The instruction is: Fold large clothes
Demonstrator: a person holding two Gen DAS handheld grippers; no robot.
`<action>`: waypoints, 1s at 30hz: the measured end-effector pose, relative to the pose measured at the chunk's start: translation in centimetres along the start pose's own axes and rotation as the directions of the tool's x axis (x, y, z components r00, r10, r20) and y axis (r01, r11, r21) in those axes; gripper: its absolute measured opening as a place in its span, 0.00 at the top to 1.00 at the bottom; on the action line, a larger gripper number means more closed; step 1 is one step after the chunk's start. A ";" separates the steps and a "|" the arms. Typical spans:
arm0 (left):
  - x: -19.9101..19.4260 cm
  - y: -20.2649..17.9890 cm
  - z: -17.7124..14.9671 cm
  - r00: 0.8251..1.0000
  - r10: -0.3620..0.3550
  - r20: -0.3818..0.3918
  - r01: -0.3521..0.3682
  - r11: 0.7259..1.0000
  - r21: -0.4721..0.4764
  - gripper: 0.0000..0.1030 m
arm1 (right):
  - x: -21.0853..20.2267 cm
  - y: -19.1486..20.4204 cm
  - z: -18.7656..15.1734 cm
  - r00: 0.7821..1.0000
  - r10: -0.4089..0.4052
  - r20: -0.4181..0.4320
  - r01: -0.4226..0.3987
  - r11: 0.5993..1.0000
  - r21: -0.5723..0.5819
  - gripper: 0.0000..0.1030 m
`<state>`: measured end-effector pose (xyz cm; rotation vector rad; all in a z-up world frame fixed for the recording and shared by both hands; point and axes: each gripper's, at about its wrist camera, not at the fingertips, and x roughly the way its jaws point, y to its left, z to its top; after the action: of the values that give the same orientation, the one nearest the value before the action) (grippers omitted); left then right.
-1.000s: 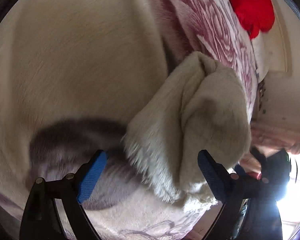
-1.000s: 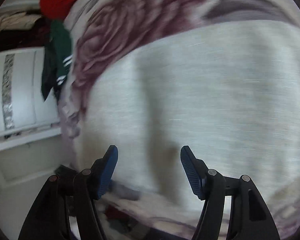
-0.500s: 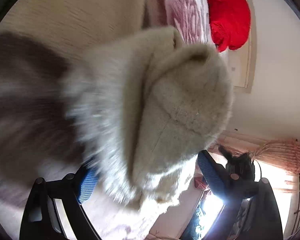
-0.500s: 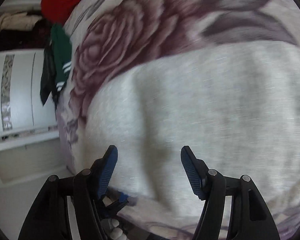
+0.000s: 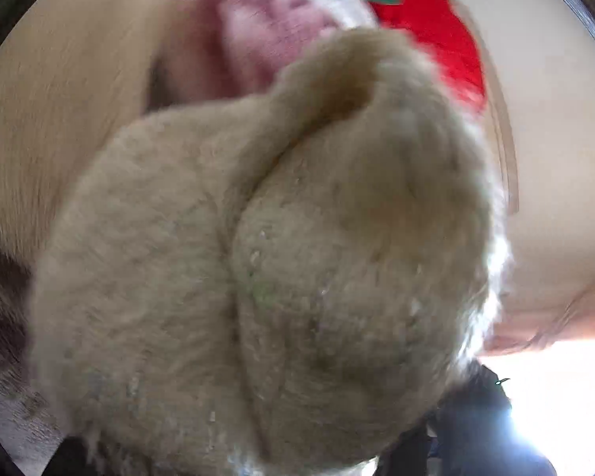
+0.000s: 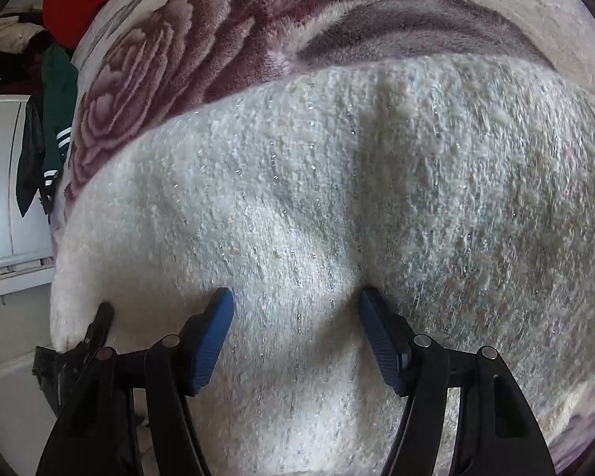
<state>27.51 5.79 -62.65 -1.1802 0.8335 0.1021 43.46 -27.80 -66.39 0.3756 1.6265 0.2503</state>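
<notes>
Left wrist view: a bunched fold of the cream fluffy knitted sweater (image 5: 297, 277) fills the frame directly ahead, hiding the left gripper; its opening cannot be told. Soft, limp, light by appearance.

Right wrist view: right gripper (image 6: 295, 329) stands wide, holding nothing, pads (image 6: 214, 337) pressing the sweater (image 6: 337, 198) spread ahead on the rose-patterned plush blanket (image 6: 218, 39). Glittery threads run through the knit; best gripped at an edge.

Fuzzy cream sweater (image 6: 337, 218) with silver threads, spread flat, one bunched fold raised
</notes>
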 end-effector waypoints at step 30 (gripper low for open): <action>12.1 -25.0 -38.1 0.907 0.410 0.096 0.173 -0.571 0.802 0.71 | -14.9 -36.4 -19.7 0.904 0.236 0.357 -0.419 0.655 0.629 0.32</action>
<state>28.22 -40.80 -55.69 1.0301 0.8917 -0.6634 21.46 -65.81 -64.74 1.2546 1.3388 -0.1591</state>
